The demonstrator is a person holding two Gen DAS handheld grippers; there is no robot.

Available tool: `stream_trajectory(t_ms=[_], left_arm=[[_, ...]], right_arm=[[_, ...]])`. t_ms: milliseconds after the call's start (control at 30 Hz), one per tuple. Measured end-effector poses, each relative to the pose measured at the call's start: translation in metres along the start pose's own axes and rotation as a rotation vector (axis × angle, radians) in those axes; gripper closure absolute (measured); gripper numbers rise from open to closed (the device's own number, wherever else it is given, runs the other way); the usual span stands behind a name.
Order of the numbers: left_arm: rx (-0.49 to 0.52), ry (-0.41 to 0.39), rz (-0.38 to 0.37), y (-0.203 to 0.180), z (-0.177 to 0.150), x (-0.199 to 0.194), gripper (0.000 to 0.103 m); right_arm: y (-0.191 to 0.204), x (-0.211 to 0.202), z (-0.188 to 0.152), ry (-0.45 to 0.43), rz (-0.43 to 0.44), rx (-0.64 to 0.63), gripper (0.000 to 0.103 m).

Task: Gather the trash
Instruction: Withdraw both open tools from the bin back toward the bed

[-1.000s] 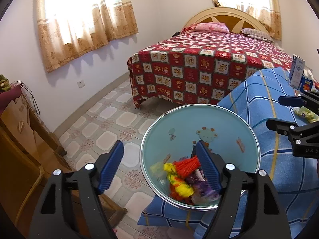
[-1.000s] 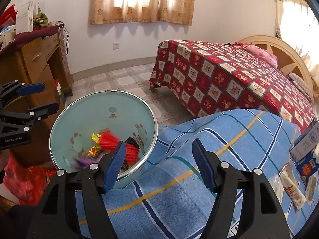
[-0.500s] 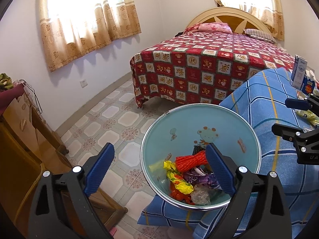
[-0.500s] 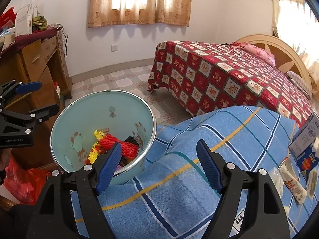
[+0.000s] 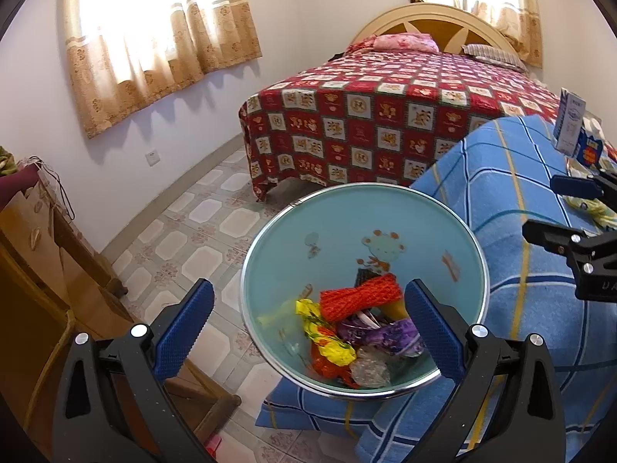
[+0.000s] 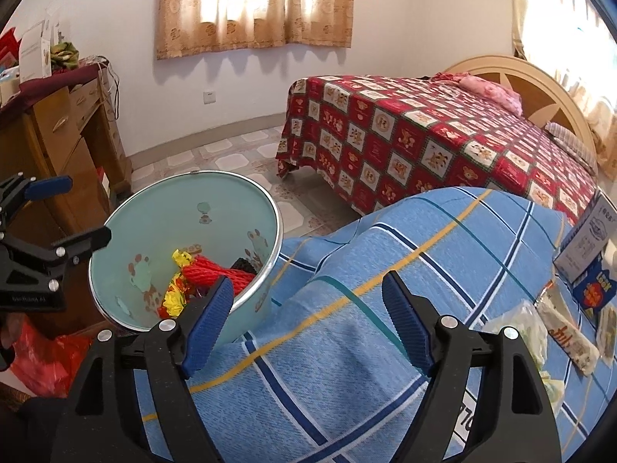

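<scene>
Trash (image 5: 347, 332) is already heaped in the teal bin (image 5: 385, 208) beside the blue-checked bed (image 6: 385, 254): red netting, yellow and purple wrappers. Packets (image 6: 567, 335) and cartons (image 6: 586, 247) are left on the bed. The left claw (image 5: 308, 324) and right claw (image 6: 308, 316) are both held apart, empty.

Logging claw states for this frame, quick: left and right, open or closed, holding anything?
Left claw: open, holding nothing, above the bin.
Right claw: open, holding nothing, above the blue checked cloth.
</scene>
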State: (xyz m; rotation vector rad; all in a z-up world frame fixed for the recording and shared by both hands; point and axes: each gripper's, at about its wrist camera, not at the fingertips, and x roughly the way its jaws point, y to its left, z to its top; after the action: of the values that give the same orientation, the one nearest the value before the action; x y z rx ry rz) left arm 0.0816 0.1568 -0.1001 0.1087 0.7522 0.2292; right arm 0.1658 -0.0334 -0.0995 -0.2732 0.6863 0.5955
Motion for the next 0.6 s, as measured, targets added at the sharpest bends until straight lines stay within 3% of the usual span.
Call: stream_trajectory(t_ms=[600], left_arm=[[0.031, 0.003, -0.065, -0.061, 0.014, 0.009, 0.006]], right_arm=[[-0.046, -0.022, -0.019, -0.003, -0.079, 0.086, 0.024]])
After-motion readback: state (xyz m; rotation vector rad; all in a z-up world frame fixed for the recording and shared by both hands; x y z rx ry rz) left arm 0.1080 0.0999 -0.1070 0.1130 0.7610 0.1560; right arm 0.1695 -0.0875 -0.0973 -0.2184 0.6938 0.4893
